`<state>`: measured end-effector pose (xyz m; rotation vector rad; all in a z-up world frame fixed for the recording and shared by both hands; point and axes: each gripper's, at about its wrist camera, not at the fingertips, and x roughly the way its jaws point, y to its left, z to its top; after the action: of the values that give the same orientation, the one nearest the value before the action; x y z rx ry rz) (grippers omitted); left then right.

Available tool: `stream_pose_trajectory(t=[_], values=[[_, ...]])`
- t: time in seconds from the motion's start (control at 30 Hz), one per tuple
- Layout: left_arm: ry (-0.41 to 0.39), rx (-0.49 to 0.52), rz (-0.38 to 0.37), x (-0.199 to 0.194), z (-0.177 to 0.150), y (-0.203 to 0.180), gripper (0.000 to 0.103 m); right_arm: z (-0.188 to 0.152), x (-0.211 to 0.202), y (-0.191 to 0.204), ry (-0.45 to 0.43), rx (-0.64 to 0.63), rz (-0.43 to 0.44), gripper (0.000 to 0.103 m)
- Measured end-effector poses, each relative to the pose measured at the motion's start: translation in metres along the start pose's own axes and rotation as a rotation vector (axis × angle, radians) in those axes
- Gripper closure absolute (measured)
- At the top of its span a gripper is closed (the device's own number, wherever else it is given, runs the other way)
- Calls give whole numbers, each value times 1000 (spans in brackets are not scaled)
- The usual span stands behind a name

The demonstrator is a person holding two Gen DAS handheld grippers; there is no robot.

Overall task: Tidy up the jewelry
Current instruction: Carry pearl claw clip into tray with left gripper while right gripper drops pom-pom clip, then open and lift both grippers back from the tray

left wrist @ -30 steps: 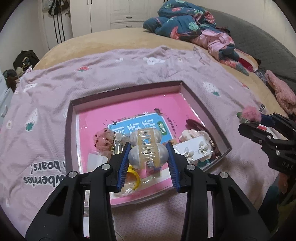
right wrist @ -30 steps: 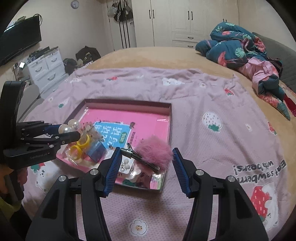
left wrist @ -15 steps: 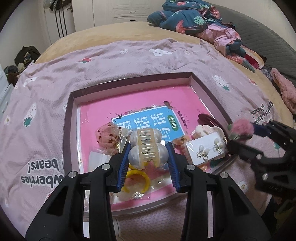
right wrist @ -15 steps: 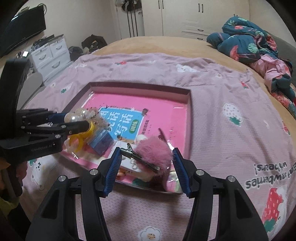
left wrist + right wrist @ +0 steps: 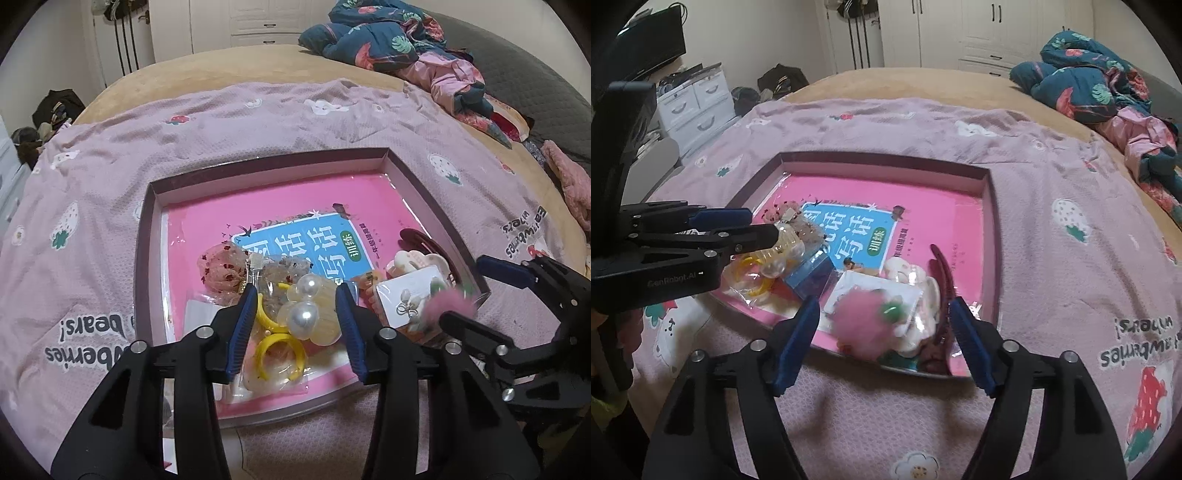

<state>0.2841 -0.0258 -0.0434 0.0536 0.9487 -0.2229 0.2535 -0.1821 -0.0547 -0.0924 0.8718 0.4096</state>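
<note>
L gripper (image 5: 299, 314) had just been opening, pads apart, w/ the pearl hair clip (image 5: 308, 312) loose between them over the shallow box (image 5: 147, 236) on the bed. R gripper (image 5: 882, 325) was also just opening, jaws wide; blurred pink pom-pom clip (image 5: 862, 325) lay between them, untouched, on the earring card (image 5: 857, 290) at the box's near corner.

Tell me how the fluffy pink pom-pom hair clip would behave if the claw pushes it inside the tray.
The fluffy pink pom-pom hair clip looks soft, so it would probably squash instead of resisting. It seems light for its size and may slide or tumble easily. It lies on the white earring card in clear plastic, a smooth surface, so it could slip off toward the purple tray's rim.
</note>
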Motion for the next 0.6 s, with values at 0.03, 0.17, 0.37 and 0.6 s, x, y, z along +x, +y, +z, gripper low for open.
stream_pose_trajectory(t=[0.03,0.17,0.37,0.6], values=[[-4,-2,1,-2,0,0,63,-1,-4,-2,-5,8,-3,30],[-27,-2,8,-17,0,-2,58,-5,-26,-10,-37,37,-17,25],[-81,-3,17,-52,-2,-10,51,-15,-72,-16,-104,68,-42,15],[-147,-13,23,-93,-10,-19,34,-27,-119,-14,-181,82,-68,8]])
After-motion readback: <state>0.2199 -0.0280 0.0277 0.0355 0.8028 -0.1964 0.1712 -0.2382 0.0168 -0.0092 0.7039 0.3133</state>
